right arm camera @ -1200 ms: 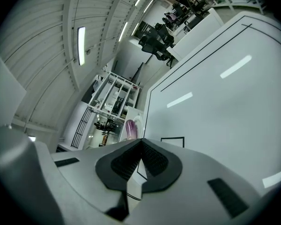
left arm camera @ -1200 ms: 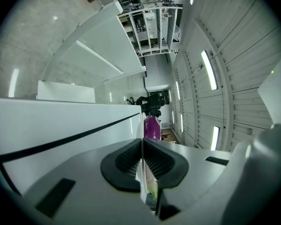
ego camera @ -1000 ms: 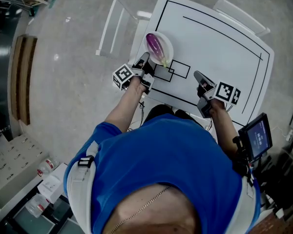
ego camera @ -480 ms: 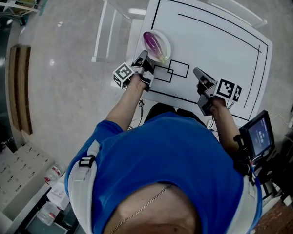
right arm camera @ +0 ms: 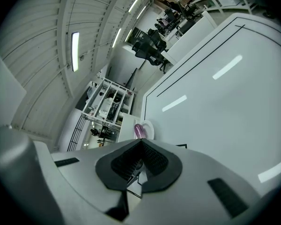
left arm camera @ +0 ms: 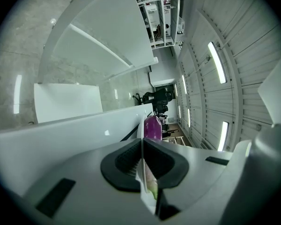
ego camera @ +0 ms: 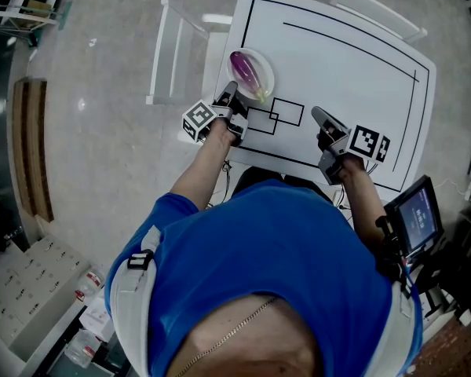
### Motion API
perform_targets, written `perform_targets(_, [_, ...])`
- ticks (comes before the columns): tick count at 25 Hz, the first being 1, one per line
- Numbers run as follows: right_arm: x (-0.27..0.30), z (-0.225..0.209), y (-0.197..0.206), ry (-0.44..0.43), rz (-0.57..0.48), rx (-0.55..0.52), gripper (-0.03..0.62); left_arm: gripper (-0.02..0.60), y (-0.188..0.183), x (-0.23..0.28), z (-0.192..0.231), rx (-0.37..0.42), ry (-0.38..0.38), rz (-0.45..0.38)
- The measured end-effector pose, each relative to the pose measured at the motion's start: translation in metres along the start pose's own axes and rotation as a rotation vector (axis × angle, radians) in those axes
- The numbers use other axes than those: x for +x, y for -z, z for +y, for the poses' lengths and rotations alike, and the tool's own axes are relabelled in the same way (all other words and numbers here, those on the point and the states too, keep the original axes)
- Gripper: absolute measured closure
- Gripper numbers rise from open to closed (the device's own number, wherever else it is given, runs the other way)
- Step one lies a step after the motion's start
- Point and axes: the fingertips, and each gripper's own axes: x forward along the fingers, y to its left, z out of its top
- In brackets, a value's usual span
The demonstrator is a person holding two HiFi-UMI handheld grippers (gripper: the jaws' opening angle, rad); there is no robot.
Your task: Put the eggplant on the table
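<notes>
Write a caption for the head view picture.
Left gripper pinches the rim of a plate holding a purple eggplant on the white table; right gripper is shut, empty.

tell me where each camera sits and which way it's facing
Head view: on the person's head, looking steeply down at the table; the torso, both arms, the left hand-held gripper and the right hand-held gripper show.
Left gripper view: rides the left hand-held gripper, looking along jaws shut on the plate rim.
Right gripper view: rides the right hand-held gripper, facing across the table; jaws shut, empty.
Shared: all three show the eggplant on the plate.
</notes>
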Motion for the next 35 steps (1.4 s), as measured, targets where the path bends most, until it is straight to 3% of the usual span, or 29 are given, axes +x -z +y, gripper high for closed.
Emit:
perform_targets(11, [-0.001, -0.001, -0.002, -0.004, -0.013, 0.004, 0.591, 0.559, -0.003, 0.006, 0.004, 0.109, -0.065, 0.042])
perform_targets(19, [-0.001, -0.001, -0.003, -0.013, -0.026, 0.009, 0.591, 0.558, 0.001, 0.010, 0.012, 0.193, -0.169, 0.107])
perform_targets(29, [-0.002, -0.002, -0.006, -0.019, -0.039, 0.004, 0.591, 0.558, 0.003, 0.015, 0.016, 0.309, -0.243, 0.174])
perform_targets(35, [-0.003, 0.000, -0.008, -0.023, -0.041, 0.001, 0.591, 0.541, 0.003, 0.016, 0.016, 0.415, -0.299, 0.202])
